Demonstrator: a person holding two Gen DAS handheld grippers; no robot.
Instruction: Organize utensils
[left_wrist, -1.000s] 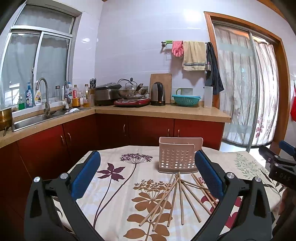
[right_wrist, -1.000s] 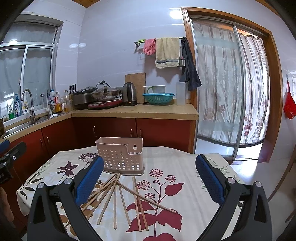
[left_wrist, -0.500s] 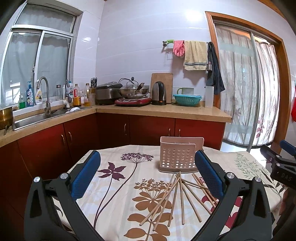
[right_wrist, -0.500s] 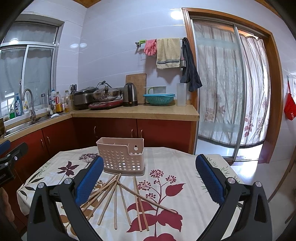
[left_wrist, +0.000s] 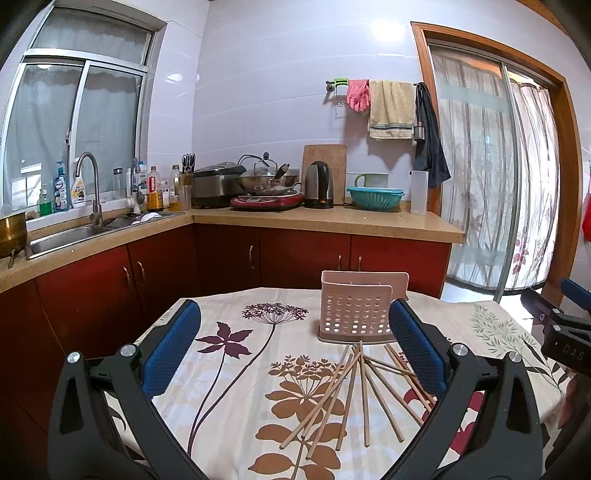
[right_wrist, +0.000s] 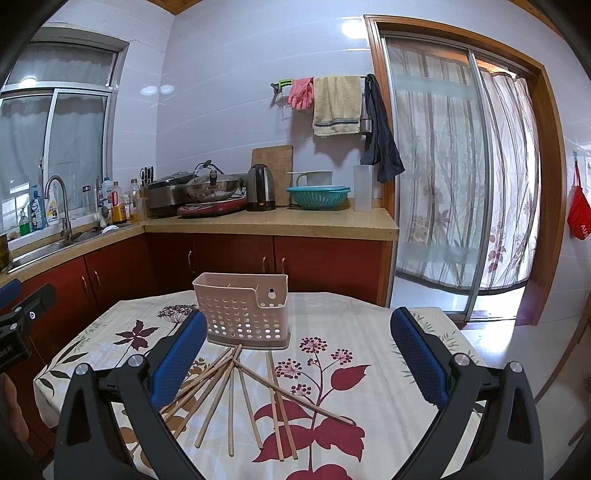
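Loosely fanned wooden chopsticks (right_wrist: 236, 391), perforated caddy (right_wrist: 243, 314).

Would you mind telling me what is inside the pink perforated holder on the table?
Nothing rises above the rim of the holder; the chopsticks all lie on the tablecloth in front. Its perforated walls hide the bottom.

Both views are bright and sharp, lit by daylight through the window (left_wrist: 77, 122) and the curtained sliding door (right_wrist: 461, 177). Glare spots shine on the wall tiles (left_wrist: 384, 29). Fisheye distortion bends the edges into dark corners.
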